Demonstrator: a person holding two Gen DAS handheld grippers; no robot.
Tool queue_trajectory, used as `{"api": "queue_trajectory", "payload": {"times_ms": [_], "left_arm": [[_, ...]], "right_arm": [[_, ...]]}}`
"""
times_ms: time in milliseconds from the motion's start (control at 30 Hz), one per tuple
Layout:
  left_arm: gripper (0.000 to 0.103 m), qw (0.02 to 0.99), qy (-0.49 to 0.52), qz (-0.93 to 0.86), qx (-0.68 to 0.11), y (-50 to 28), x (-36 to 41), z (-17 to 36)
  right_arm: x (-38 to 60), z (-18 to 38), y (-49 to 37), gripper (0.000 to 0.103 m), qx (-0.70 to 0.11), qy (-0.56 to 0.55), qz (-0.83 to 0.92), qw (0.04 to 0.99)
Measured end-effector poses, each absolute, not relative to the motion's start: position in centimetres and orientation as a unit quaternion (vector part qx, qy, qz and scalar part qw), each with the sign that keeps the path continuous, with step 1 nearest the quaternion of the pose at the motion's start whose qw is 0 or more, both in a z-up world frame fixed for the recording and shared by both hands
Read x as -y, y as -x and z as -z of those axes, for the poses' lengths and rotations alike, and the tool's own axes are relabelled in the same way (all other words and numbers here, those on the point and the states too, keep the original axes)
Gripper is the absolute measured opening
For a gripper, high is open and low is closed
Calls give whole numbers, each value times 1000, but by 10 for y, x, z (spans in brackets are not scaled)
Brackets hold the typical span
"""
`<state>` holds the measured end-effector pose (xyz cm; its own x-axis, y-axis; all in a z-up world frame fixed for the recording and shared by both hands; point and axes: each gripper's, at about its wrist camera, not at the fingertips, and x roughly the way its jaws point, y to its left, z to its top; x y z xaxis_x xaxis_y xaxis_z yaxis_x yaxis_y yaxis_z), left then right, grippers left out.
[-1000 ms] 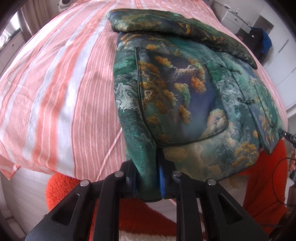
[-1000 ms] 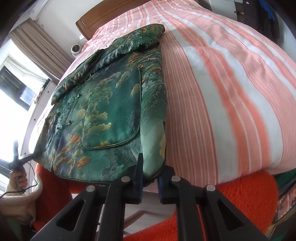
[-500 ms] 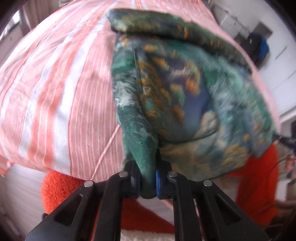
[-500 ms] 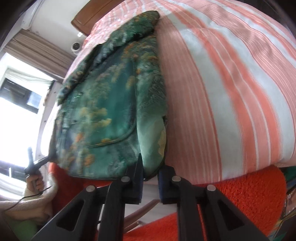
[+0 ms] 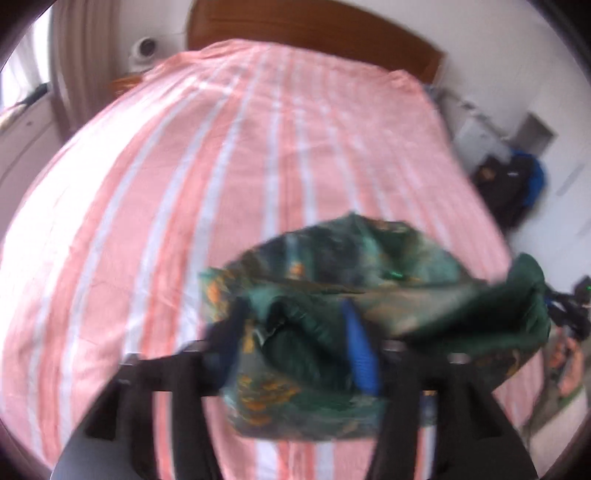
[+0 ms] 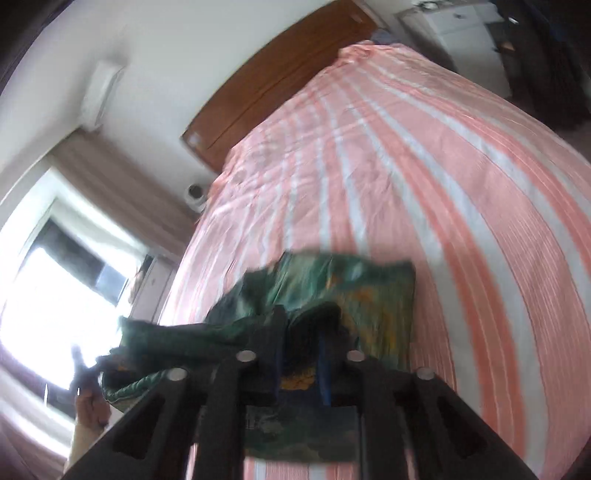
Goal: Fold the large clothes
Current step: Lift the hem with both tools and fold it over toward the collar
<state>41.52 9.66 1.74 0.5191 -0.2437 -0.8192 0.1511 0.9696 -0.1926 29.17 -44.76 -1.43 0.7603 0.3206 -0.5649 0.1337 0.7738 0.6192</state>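
A green jacket (image 5: 332, 269) with gold and blue print lies doubled over on the pink and white striped bed (image 5: 184, 184). Its hem has been carried up and over toward the headboard. My left gripper (image 5: 295, 325) has its jaws apart with bunched green fabric between them. My right gripper (image 6: 299, 332) also has jaws a little apart with fabric between the blue pads. The jacket shows in the right wrist view (image 6: 351, 288). Both views are blurred.
A wooden headboard (image 5: 314, 33) stands at the far end of the bed. A white round device (image 5: 142, 48) sits beside the bed on the left. Dark bags (image 5: 513, 184) and white cabinets (image 6: 458, 26) are on the right. A window (image 6: 44, 295) is on the left.
Both grippers lifted the jacket's hem from the bed's foot edge and swung it up over the jacket. Their jaws now stand wider apart than before.
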Motion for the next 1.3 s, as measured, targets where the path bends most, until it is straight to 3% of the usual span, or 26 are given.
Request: {"api": "queue_trajectory", "payload": {"times_ms": [33,67,100,133,200,333,367,400,433,467,500,567,667,833,933,1033,1133,1233,1300], "left_arm": [[77,873,44,109,-473,-413,-101,-20],[81,876,44,118,-465,-409,-103,-20],[94,880,48,128,-455,-405,-107,-20],[102,885,49,131,-445,-398,-114,-17],[103,888,37,124,-441,-397,-124,2],[101,852,23,89,-516,-417,-116,78],[100,845,12,86,-527,-419,-110,97],[92,841,-6,86,-534,-420,-103,111],[81,839,-21,90,-536,-421,-94,122],[39,841,-23,101,-532,-417,-89,128],[10,841,-15,108,-530,-414,-85,128],[8,860,-28,97,-500,-404,-80,110],[8,888,-25,109,-446,-391,-83,64],[8,920,-16,93,-380,-406,-91,18],[9,915,-15,58,-400,-442,-91,57],[13,885,-3,35,-465,-463,-95,143],[20,896,15,42,-442,-446,-99,168],[33,901,22,46,-431,-438,-104,158],[63,901,32,48,-430,-432,-109,145]], "right_arm": [[455,21,-307,51,-339,-356,-40,870],[461,25,-315,85,-334,-372,-28,866],[463,26,-317,95,-323,-377,-21,868],[465,24,-318,97,-317,-371,-20,872],[461,26,-323,97,-337,-336,-20,879],[441,66,-342,95,-424,-224,6,877],[433,79,-348,92,-444,-207,8,872],[426,92,-352,89,-461,-194,9,866],[421,103,-354,79,-475,-183,9,861],[414,115,-358,53,-492,-166,11,855],[406,121,-360,45,-498,-147,19,854],[395,113,-359,24,-486,-99,50,867],[376,70,-349,13,-429,-32,57,901],[353,2,-360,13,-312,21,53,948],[361,10,-397,13,-303,1,71,950],[379,75,-441,13,-369,-35,94,924],[390,148,-453,20,-437,-66,87,893],[398,159,-441,27,-410,-87,82,904],[406,150,-435,39,-403,-104,82,906]]}}
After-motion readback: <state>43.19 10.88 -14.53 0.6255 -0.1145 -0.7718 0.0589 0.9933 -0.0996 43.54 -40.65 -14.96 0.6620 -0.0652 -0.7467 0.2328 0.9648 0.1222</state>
